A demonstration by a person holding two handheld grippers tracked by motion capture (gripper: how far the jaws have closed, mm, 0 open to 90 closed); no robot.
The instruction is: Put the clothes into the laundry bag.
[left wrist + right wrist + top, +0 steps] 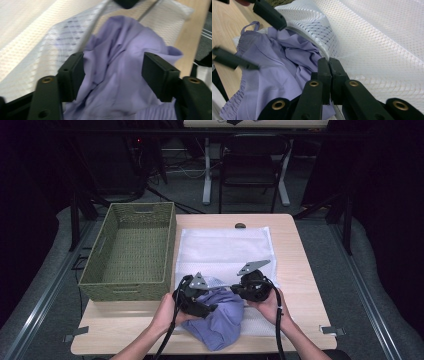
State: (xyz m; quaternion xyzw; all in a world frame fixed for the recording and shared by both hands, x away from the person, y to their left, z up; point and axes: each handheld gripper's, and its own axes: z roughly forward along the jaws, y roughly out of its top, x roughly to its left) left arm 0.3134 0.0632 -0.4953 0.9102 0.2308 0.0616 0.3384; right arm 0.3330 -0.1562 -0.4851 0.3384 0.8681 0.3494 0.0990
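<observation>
Lying nearest the person at the front edge of the surface (pixel 295 270), a lilac garment (pixel 220 317) sits crumpled, its far part tucked into the open mouth of a white mesh laundry bag (pixel 225 247) and its gathered waistband end hanging out toward the person. The left gripper (pixel 200 306) hovers over the garment's left side; in the left gripper view its jaws stand spread with the lilac cloth (pixel 120 62) bunched between them, and neither pad presses on it. The right gripper (pixel 248 287) sits just beyond and to the right, at the bag's opening. In the right gripper view its jaws are pressed together, pinching the rim of the mesh bag (pixel 372 47) and holding that edge lifted just above the garment (pixel 287 67). The left gripper's (pixel 253 37) two jaws show there too, apart, above the cloth.

Farther on, the mesh bag spreads flat across the middle of the surface. To its left stands a green woven basket (pixel 131 251), its long side close beside the bag. Past the far edge, on the floor, a dark chair (pixel 252 162) stands well apart.
</observation>
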